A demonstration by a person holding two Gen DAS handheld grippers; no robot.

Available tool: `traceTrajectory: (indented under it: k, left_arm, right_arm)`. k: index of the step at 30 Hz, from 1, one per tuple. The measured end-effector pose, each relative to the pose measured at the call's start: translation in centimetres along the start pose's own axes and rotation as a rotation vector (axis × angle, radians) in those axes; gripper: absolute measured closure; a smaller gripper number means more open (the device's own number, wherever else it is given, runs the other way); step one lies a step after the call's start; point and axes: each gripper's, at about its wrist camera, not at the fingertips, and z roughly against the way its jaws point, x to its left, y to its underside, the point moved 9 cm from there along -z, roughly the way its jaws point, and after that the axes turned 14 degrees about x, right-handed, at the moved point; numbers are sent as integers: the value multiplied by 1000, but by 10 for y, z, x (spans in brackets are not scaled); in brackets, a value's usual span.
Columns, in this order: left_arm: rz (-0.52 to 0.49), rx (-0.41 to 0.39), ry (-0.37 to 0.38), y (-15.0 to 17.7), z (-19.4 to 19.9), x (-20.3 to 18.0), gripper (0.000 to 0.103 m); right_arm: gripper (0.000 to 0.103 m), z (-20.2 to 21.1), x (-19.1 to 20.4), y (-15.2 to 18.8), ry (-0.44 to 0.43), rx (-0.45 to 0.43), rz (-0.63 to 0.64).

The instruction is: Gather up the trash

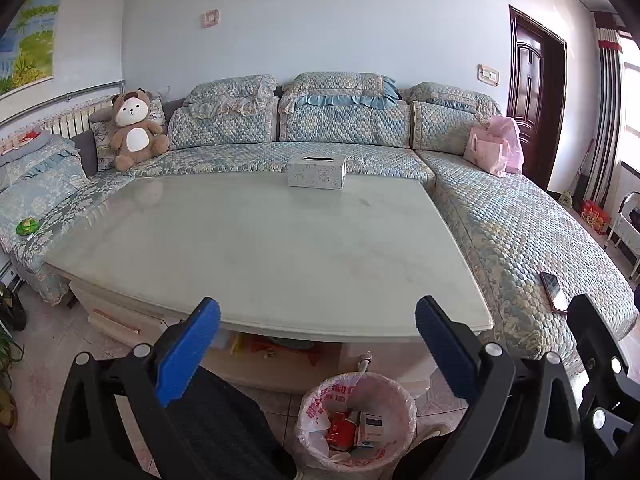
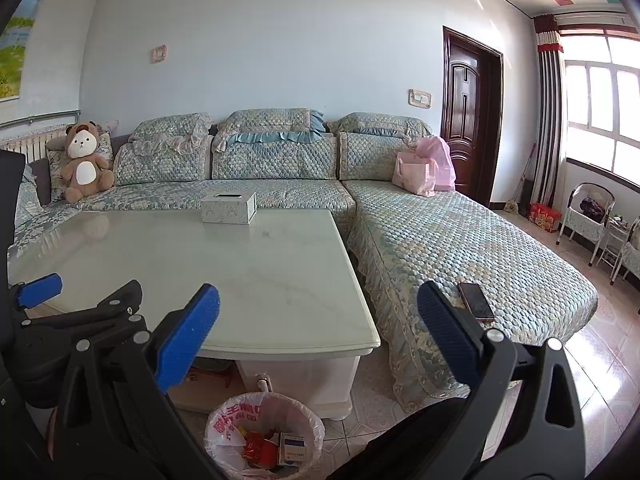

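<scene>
Pink-printed plastic lines the trash bin [image 1: 356, 420], which stands on the tiled floor just in front of the coffee table [image 1: 260, 248], below its near edge. Inside the bin we see red wrappers [image 1: 340, 430], a small white and blue carton [image 1: 370, 428] and some crumpled pale scraps; the right wrist view shows the same bin [image 2: 264, 436] with the same red wrappers [image 2: 256, 450] and the carton [image 2: 292, 446].

We hold the left gripper [image 1: 318, 320] above the bin with its blue-padded fingers spread wide and nothing between them. Our right gripper [image 2: 318, 306] is likewise spread wide and empty, beside the bin on its right. In the left wrist view a black part of the right gripper shows at the right edge, and in the right wrist view the left gripper [image 2: 38, 290] shows at the left edge.

On the far side of the table, away from the bin, sits a patterned tissue box [image 1: 317, 172], the only thing on the pale glossy top. Beyond the table runs the quilted blue sofa [image 1: 520, 240]. A phone [image 1: 554, 291] lies on the sofa section to the right of the bin. Farther back on that section stand a pink gift bag [image 1: 482, 148] and a pink plastic bag [image 1: 510, 140], their contents hidden. A plush bear [image 1: 134, 132] sits in the far left corner, and a small green wrapper [image 1: 27, 226] lies on the sofa's left section.
</scene>
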Motion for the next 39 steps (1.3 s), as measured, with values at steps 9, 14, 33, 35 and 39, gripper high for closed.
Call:
traceTrajectory:
  k: [9,14,33,35,39]
  left_arm:
    - [-3,7,3,-1,-1,1,7]
    - [-2,7,5,-1,-1,2,7]
    - [9,1,-4,-5,2,3,7]
    - [11,0,-6,-5,2,3,7]
    - [11,2,0,-4,1,3,7]
  right_arm:
    - [6,0,-1,0,3,2,0]
    - [6,1,-1,-1,5,-3,0]
    - [6,4,0,-5,6,-11,10]
    - [6,3,0,-5,6,-11,10]
    - [6,3,0,-5,3,-10,10]
